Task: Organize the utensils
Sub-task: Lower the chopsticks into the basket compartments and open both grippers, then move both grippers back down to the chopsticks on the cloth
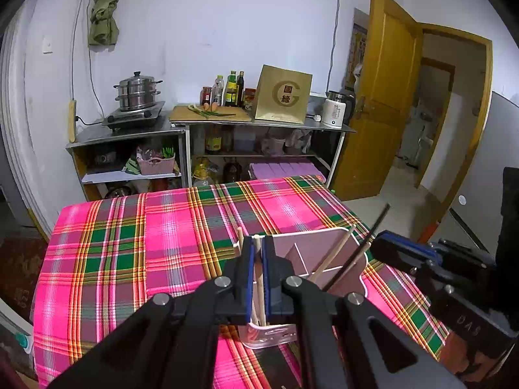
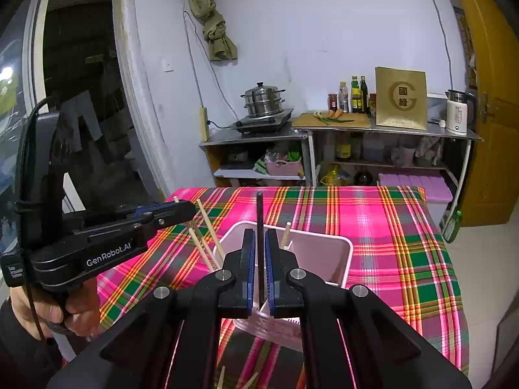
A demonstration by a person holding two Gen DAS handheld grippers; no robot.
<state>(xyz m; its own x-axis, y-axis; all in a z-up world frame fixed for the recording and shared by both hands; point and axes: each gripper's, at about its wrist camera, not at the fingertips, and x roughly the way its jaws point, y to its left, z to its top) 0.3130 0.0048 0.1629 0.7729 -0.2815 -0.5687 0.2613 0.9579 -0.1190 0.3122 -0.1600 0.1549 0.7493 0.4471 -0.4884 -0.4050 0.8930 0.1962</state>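
Left gripper (image 1: 258, 270): jaws closed on a wooden chopstick (image 1: 259, 278), held upright over the near left compartment of the pink holder (image 1: 324, 246). Right gripper (image 2: 259, 269): jaws closed on a black chopstick (image 2: 259, 223), upright above the holder's (image 2: 327, 253) near edge. Holder: on plaid tablecloth (image 1: 155, 246), more wooden chopsticks (image 2: 207, 227) leaning inside; shelves with steamer pot (image 1: 138, 92) behind.
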